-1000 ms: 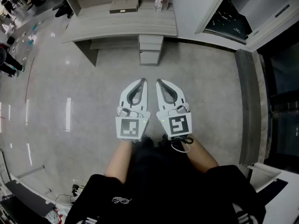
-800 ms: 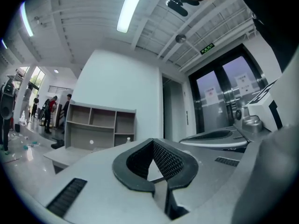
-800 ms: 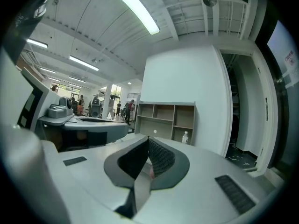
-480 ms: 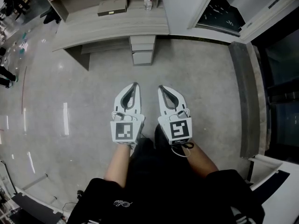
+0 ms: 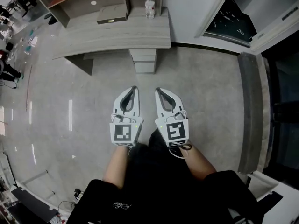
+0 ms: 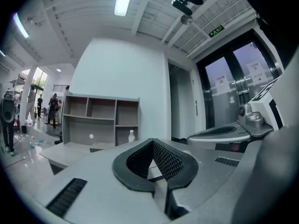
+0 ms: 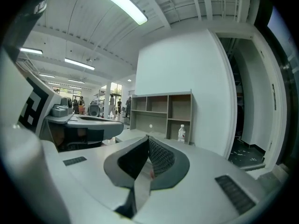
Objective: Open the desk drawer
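Hovering mid-frame, the left gripper and right gripper are closed and empty. The desk drawer, upper centre, is shut.

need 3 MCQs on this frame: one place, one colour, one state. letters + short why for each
1. Where does the water bottle stand?
A. on the floor
B. on the desk top, at its right end in the head view
C. between a gripper's jaws

2. What colour is the top of the desk?
A. red
B. black
C. light grey

3. How do the left gripper and the right gripper stand?
A. both shut, holding nothing
B. both wide open
C. one clamped on a drawer handle

B: the head view shows the bottle on the desk, beside the shelf unit.
C: the top is pale grey, like the drawers under it.
A: each gripper view shows the pads meeting with nothing between them, and both grippers are short of the drawers.
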### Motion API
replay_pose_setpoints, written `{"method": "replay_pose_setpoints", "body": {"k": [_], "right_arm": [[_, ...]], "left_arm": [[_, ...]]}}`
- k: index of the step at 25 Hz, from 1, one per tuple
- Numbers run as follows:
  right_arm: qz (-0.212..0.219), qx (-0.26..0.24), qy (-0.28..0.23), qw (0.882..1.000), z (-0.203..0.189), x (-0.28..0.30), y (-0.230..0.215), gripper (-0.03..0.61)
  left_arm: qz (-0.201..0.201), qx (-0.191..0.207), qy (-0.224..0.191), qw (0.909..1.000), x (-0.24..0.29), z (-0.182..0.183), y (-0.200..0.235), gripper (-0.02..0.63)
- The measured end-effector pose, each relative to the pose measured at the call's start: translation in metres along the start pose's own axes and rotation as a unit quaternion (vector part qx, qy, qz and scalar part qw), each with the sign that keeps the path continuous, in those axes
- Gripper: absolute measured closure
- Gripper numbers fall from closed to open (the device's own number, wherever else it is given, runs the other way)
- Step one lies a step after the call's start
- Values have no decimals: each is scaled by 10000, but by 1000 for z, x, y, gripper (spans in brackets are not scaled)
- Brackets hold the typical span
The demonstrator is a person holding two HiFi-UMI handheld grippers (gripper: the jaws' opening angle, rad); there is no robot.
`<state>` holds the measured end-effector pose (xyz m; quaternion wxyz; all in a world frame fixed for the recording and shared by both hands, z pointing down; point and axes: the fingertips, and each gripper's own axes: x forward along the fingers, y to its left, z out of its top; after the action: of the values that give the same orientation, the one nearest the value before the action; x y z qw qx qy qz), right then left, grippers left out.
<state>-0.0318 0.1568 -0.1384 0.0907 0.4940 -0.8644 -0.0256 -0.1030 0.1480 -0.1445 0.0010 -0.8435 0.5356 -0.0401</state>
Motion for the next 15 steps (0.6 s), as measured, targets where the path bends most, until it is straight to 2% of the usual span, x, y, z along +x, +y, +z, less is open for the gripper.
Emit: {"method": "replay_pose_setpoints", "body": {"k": [4,7,11,15], "right_arm": [[125,33,54,9999,-14,16,-36,572],[173,16,178,9997,-32,24,-55,572],[284,137,390,9987,-55,27,-64,572],[326,163,468,9982,-70,37,-71,572]], "left_arm": [[55,14,148,9999,38,-9,-15,609],[39,-162,243,9996,55,-21,-21,609],[124,-225,516,9983,64,-42,-20,609],[221,-153,618,9977,74,-53,-15,609]]}}
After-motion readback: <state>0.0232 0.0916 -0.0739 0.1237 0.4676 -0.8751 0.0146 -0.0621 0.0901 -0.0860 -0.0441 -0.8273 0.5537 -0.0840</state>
